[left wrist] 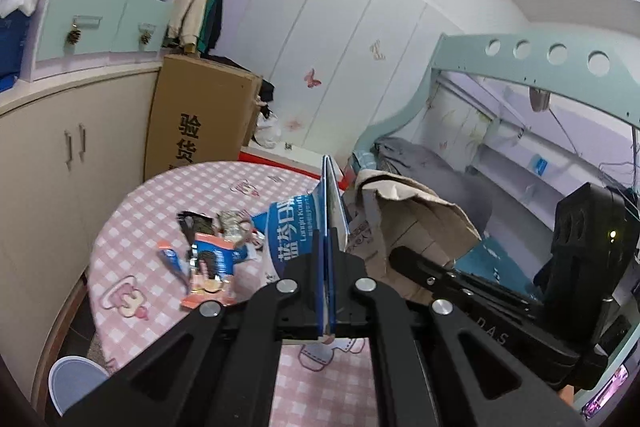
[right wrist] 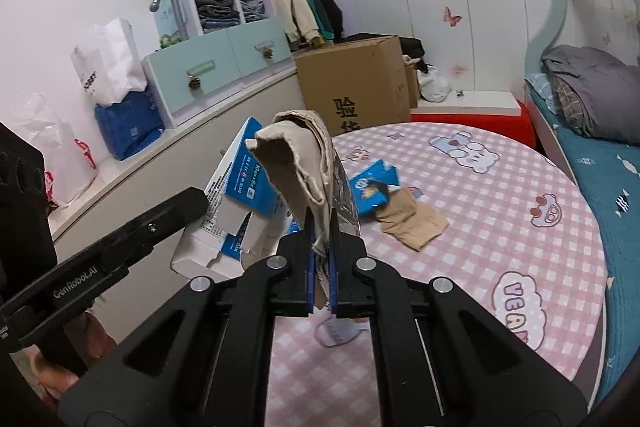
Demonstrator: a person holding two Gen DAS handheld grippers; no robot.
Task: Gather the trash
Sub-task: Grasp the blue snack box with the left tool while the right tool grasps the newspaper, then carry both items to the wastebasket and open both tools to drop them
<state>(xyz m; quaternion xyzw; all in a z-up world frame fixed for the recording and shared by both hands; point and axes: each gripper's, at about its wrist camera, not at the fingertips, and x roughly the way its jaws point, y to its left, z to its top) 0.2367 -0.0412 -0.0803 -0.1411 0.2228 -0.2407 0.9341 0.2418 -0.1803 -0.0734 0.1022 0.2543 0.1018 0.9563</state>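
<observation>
My left gripper (left wrist: 329, 227) is shut on a flattened blue and white carton (left wrist: 290, 227), held above the round table; the carton also shows in the right wrist view (right wrist: 244, 187). My right gripper (right wrist: 323, 227) is shut on a crumpled brown paper piece (right wrist: 296, 163), which shows in the left wrist view (left wrist: 416, 223) just right of my left gripper. Several snack wrappers (left wrist: 208, 255) lie on the pink checked tablecloth (left wrist: 160, 195). In the right wrist view a blue wrapper (right wrist: 372, 189) and a brown paper scrap (right wrist: 412, 223) lie on the table.
A large cardboard box (left wrist: 200, 119) stands behind the table against beige cabinets (left wrist: 52, 155). A bed with grey bedding (right wrist: 584, 99) lies to the right. A pale bin (left wrist: 74, 381) stands on the floor at the table's left edge. Plastic bags (right wrist: 108, 67) sit on the counter.
</observation>
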